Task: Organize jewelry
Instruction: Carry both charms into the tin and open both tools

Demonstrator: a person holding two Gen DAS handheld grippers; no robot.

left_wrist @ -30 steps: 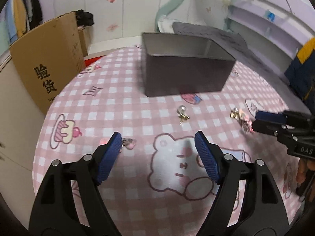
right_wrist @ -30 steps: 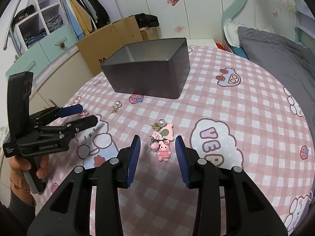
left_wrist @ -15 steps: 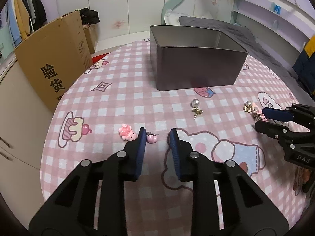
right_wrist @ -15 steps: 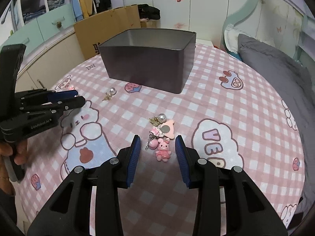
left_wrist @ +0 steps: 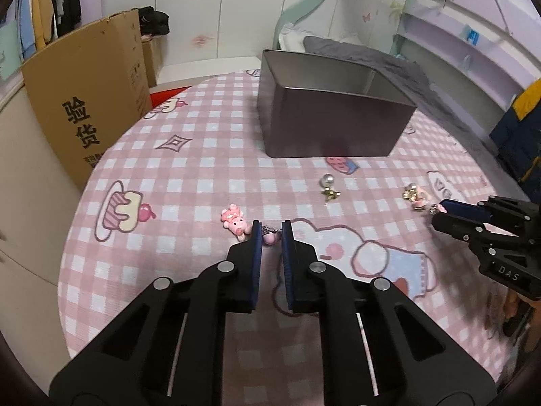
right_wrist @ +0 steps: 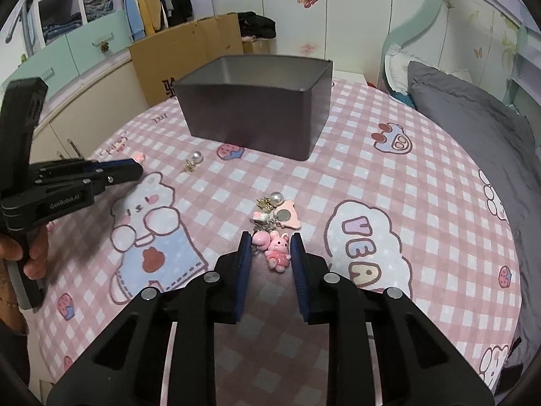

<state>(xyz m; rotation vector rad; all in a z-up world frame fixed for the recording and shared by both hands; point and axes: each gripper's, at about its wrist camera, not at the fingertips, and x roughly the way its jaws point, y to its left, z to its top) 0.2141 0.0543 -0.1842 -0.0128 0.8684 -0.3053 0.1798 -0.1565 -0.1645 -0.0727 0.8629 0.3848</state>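
Observation:
On the pink checked tablecloth (left_wrist: 203,155) stands an open grey tin box (left_wrist: 331,128) (right_wrist: 250,118). My left gripper (left_wrist: 269,228) (right_wrist: 137,167) is closing; its pads touch a small pink charm (left_wrist: 272,237) at the tips. A pink bear charm (left_wrist: 233,220) lies just left of it. My right gripper (right_wrist: 270,238) (left_wrist: 438,211) is also closing around a cluster of charms (right_wrist: 275,216). A pink bunny charm (right_wrist: 279,252) lies between its pads, and a gap still shows beside it. A pearl earring (left_wrist: 327,181) (right_wrist: 197,157) lies loose in front of the box.
A big cardboard box (left_wrist: 84,101) stands beyond the table's left edge. A bed with a grey duvet (right_wrist: 473,128) runs along the right. Wardrobe shelves and drawers (right_wrist: 84,44) are at the back left. A hand (right_wrist: 33,257) holds the left gripper's handle.
The left jaws came together from wide apart onto the small pink charm. The right jaws narrowed slightly around the bunny charm. Neither hand shifted much.

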